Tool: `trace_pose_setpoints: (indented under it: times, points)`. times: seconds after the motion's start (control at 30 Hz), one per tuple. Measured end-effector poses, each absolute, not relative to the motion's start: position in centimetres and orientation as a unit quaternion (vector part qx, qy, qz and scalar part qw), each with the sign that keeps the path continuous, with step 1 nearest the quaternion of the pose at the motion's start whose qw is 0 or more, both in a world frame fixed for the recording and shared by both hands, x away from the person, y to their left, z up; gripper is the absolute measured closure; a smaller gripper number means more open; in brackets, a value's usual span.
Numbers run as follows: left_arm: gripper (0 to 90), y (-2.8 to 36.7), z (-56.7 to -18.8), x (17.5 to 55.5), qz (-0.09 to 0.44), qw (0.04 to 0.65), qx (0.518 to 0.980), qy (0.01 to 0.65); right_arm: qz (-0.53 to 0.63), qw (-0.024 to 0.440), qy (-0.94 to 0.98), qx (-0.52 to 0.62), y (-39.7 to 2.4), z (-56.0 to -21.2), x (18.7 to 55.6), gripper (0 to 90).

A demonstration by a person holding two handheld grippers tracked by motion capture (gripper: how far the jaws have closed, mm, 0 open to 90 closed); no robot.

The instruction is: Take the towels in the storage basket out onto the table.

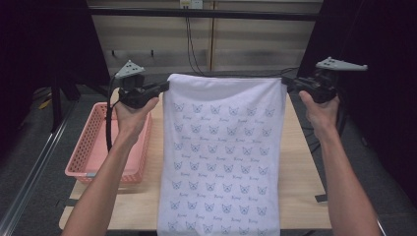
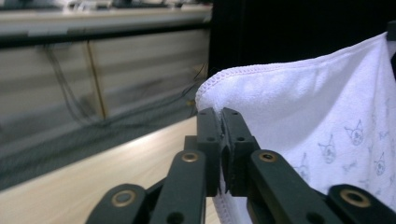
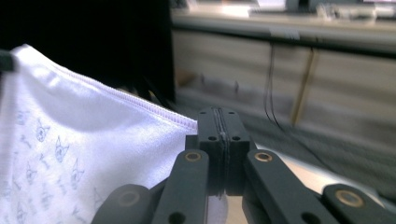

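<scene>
A white towel [image 1: 223, 147] printed with small blue cat faces hangs spread in the air above the wooden table [image 1: 305, 191], its lower edge dropping past the table's front. My left gripper [image 1: 167, 87] is shut on its upper left corner, and my right gripper [image 1: 285, 81] is shut on its upper right corner, so the top hem runs taut between them. In the left gripper view the jaws [image 2: 220, 116] pinch the stitched hem of the towel [image 2: 303, 102]. In the right gripper view the jaws [image 3: 219, 116] stand tight together on the towel's [image 3: 93, 135] corner.
A pink plastic basket [image 1: 93, 147] sits on the table's left side, under my left forearm. A beige panelled wall with hanging cables [image 1: 189, 44] stands behind the table. Dark curtains flank both sides.
</scene>
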State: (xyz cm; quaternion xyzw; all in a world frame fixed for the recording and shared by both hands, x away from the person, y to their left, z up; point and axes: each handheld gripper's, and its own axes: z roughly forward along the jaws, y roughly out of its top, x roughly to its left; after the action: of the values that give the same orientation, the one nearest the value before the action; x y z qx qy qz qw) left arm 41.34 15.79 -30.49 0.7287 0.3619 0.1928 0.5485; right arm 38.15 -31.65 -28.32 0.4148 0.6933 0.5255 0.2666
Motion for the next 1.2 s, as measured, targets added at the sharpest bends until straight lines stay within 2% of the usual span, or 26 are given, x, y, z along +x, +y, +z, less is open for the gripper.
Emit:
trace_pose_setpoints:
  times: [0.07,0.1,0.17,0.37,0.43,0.53,0.63,0.7,0.73,0.87,1.0,1.07,1.2]
  points:
    - [70.2,15.3,-31.9,42.2,0.185,0.534,0.731,0.382,0.495,0.259,0.707,0.434,-31.4,-30.1,39.9,85.2]
    - [66.3,15.0,-32.6,42.4,0.178,0.53,0.735,0.385,0.475,0.269,0.707,0.45,-31.3,-31.0,40.5,74.8]
    - [62.4,14.4,-33.7,42.4,0.171,0.522,0.742,0.385,0.468,0.249,0.711,0.462,-31.3,-32.5,41.3,71.9]
    - [61.4,13.0,-35.7,40.8,0.129,0.528,0.761,0.353,0.459,0.226,0.731,0.452,-30.8,-36.0,39.5,66.7]
    - [61.5,12.5,-36.1,39.6,0.126,0.523,0.771,0.342,0.463,0.207,0.738,0.445,-30.7,-37.2,38.1,64.4]
    - [63.6,12.3,-37.4,37.5,0.09,0.53,0.78,0.322,0.456,0.178,0.758,0.431,-30.2,-39.2,35.3,62.9]
    - [66.0,12.1,-39.5,35.4,0.072,0.511,0.801,0.304,0.455,0.152,0.77,0.421,-29.9,-40.8,32.8,61.8]
    - [66.0,12.4,-41.0,34.3,0.054,0.502,0.806,0.311,0.447,0.147,0.779,0.415,-29.7,-42.0,31.0,60.1]
    - [66.1,12.5,-41.5,33.8,0.043,0.5,0.806,0.315,0.455,0.123,0.78,0.411,-29.7,-42.8,30.0,59.1]
    - [65.2,13.3,-44.0,30.9,0.007,0.477,0.823,0.309,0.429,0.098,0.799,0.41,-29.4,-45.4,27.1,59.5]
    - [65.0,14.4,-45.7,28.4,0.002,0.457,0.838,0.297,0.409,0.082,0.806,0.419,-29.3,-47.7,24.0,58.2]
    - [64.1,14.7,-46.7,27.6,0.002,0.441,0.847,0.295,0.4,0.064,0.805,0.433,-29.1,-48.6,23.1,61.7]
    - [61.9,15.2,-48.4,27.0,-0.003,0.418,0.855,0.307,0.357,0.076,0.83,0.421,-28.2,-49.3,21.8,64.7]
